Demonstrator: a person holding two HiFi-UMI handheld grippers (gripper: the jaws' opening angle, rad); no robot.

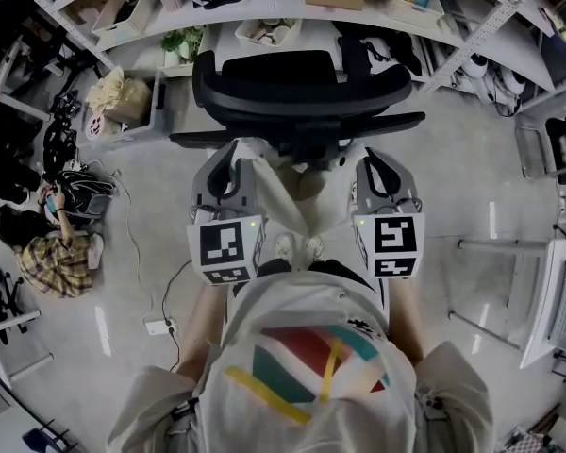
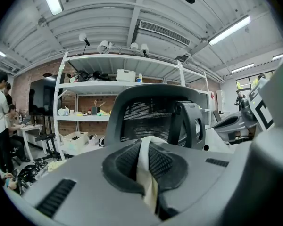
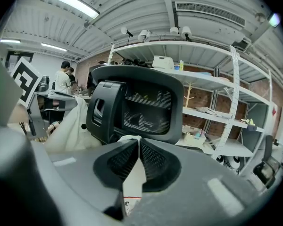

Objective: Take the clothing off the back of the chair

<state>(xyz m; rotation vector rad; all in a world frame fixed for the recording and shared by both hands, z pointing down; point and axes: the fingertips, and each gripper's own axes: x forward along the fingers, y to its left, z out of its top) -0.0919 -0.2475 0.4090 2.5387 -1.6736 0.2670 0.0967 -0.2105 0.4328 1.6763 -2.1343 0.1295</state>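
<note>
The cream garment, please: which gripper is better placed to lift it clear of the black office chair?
Left, marginally: the left gripper clamps a thick fold of the cream garment, the right gripper only a thin edge of it.

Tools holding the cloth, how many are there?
2. The left tool grips the clothing on the left, the right tool grips it on the right, both near the chair.

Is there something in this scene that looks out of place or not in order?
Nothing looks damaged or spilled. The pale garment appears to be off the chair back and hangs pinched between the left gripper and the right gripper. Only a power strip lies loose on the floor.
</note>
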